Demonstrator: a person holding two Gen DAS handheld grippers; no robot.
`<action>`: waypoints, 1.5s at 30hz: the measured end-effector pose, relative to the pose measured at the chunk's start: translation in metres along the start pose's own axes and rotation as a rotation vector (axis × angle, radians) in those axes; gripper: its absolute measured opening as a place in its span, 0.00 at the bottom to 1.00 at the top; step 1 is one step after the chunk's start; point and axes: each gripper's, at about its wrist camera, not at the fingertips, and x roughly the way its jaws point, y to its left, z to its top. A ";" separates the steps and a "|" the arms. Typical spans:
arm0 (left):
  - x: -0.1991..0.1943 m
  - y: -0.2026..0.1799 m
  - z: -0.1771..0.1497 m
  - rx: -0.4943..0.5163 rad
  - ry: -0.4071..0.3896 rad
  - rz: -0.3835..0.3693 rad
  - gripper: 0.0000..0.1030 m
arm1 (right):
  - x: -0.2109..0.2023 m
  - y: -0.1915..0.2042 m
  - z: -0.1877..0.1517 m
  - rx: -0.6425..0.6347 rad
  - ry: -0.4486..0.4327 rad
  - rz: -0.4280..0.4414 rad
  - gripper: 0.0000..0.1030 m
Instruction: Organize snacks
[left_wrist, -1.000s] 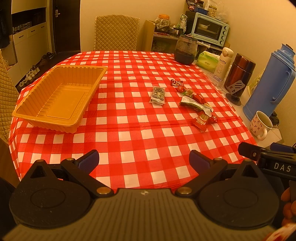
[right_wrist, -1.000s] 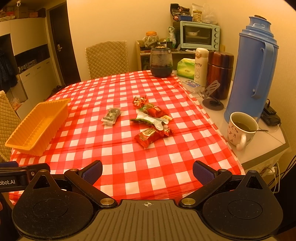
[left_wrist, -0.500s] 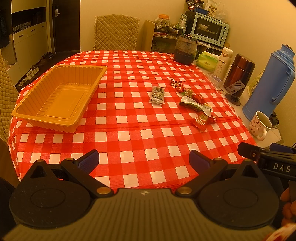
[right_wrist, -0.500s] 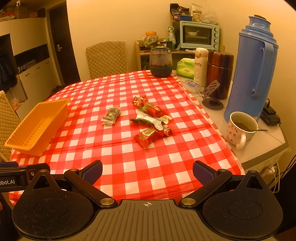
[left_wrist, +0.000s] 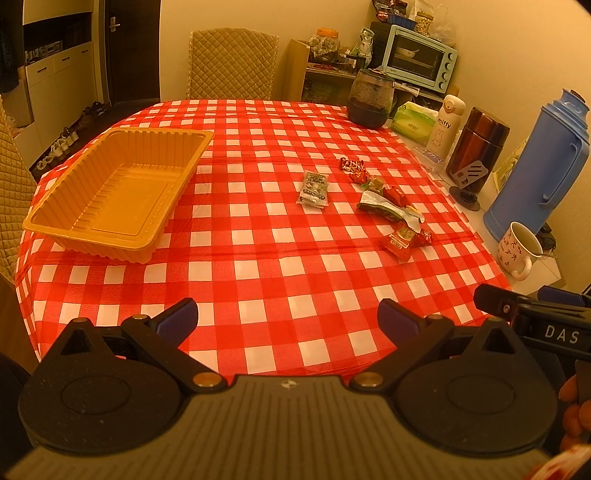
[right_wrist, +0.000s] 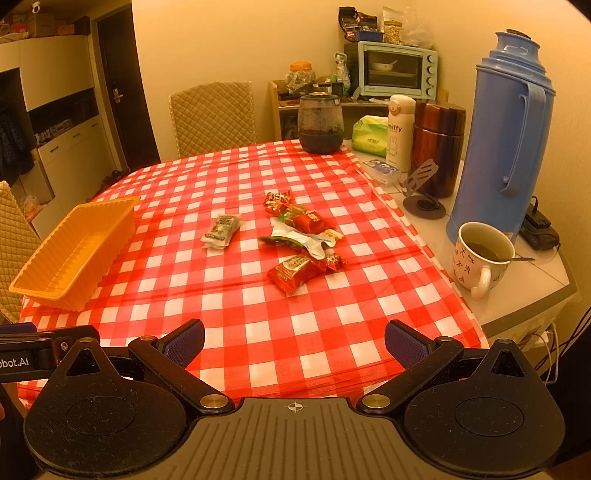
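An empty orange plastic tray (left_wrist: 110, 192) (right_wrist: 74, 251) sits on the left of the red-checked table. Several wrapped snacks lie right of centre: a grey-green packet (left_wrist: 314, 186) (right_wrist: 221, 230), small red candies (left_wrist: 352, 166) (right_wrist: 277, 201), a green-white wrapper (left_wrist: 388, 208) (right_wrist: 299, 240), and a red packet (left_wrist: 400, 242) (right_wrist: 293, 271). My left gripper (left_wrist: 288, 319) is open and empty above the table's near edge. My right gripper (right_wrist: 295, 341) is open and empty, also at the near edge, well short of the snacks.
On the white counter at the right stand a blue thermos (right_wrist: 509, 136), a mug with a spoon (right_wrist: 480, 254), a brown flask (right_wrist: 437, 144) and a white Miffy bottle (right_wrist: 399, 133). A dark jar (right_wrist: 319, 123) stands at the table's far edge. Quilted chairs (left_wrist: 232, 64) surround the table.
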 end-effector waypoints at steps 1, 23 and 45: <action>0.000 -0.001 0.000 -0.001 0.000 0.000 1.00 | 0.000 0.000 0.000 0.000 0.000 0.000 1.00; 0.000 -0.001 0.002 -0.010 -0.003 -0.003 1.00 | 0.001 -0.006 -0.001 0.010 -0.010 -0.004 1.00; 0.069 -0.024 0.059 0.104 -0.018 -0.159 0.99 | 0.027 -0.055 0.041 0.011 -0.090 -0.034 1.00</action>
